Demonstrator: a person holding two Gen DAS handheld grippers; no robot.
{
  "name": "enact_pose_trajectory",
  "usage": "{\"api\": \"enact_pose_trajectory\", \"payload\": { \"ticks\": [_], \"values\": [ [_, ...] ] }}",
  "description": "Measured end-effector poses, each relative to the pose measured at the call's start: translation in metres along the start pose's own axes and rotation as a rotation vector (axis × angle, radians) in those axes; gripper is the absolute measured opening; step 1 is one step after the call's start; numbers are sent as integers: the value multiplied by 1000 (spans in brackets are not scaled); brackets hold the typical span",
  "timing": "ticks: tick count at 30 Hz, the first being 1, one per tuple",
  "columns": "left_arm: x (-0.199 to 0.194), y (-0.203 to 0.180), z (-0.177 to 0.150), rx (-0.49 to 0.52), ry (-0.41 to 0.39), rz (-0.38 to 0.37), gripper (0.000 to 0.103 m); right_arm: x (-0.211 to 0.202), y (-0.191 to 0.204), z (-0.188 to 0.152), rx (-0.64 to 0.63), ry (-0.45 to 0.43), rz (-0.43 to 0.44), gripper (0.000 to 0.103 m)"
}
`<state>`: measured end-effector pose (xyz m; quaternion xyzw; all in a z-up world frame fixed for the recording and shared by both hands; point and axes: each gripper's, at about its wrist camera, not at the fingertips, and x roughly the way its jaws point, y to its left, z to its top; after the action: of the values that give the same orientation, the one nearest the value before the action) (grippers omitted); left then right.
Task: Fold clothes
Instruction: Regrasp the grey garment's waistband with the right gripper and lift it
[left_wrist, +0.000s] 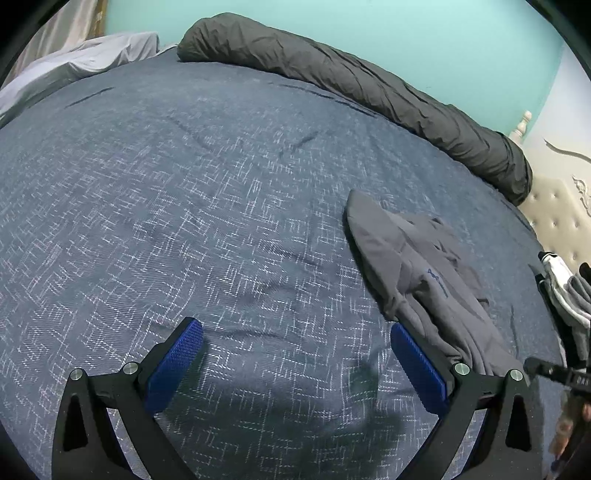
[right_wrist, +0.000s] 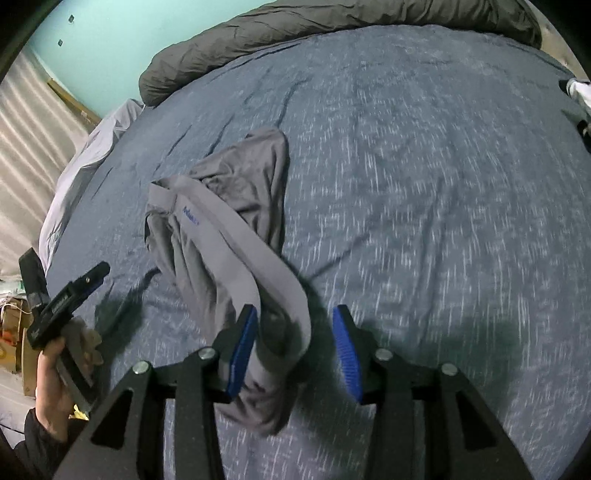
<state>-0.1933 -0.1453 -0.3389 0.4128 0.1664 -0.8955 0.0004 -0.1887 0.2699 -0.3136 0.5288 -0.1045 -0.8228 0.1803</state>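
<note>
A crumpled grey garment with a wide waistband and small blue logo (left_wrist: 424, 273) lies on the blue patterned bedspread (left_wrist: 221, 206). In the left wrist view it sits to the right of my left gripper (left_wrist: 295, 365), which is open and empty above the bedspread. In the right wrist view the garment (right_wrist: 229, 229) stretches from mid-bed down between the jaws of my right gripper (right_wrist: 295, 350). The jaws stand apart, with the cloth lying against the left blue pad (right_wrist: 242, 350) and a gap to the right pad.
A rolled dark grey duvet (left_wrist: 369, 85) lies along the far edge by the turquoise wall. A pale sheet (left_wrist: 74, 66) is bunched at the far left. More clothes, white and grey (left_wrist: 565, 288), lie at the right edge by a tufted headboard (left_wrist: 554, 218). The left gripper shows in the right wrist view (right_wrist: 62, 306).
</note>
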Motion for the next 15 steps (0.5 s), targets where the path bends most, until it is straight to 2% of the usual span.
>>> {"api": "enact_pose_trajectory", "payload": {
  "ticks": [8,12,14,15],
  "values": [
    [4,-6,-2,18,12,-10,103,11,-9,-14,83,-19,51,46],
    [4,-5,0,14,11,-16,103,9,0,-14,37,-53,41,15],
    [5,-5,2,10,12,-17,103,8,7,-12,2,-69,26,6],
    [6,-5,2,10,12,-16,103,7,10,-10,-13,-78,20,5]
  ]
}}
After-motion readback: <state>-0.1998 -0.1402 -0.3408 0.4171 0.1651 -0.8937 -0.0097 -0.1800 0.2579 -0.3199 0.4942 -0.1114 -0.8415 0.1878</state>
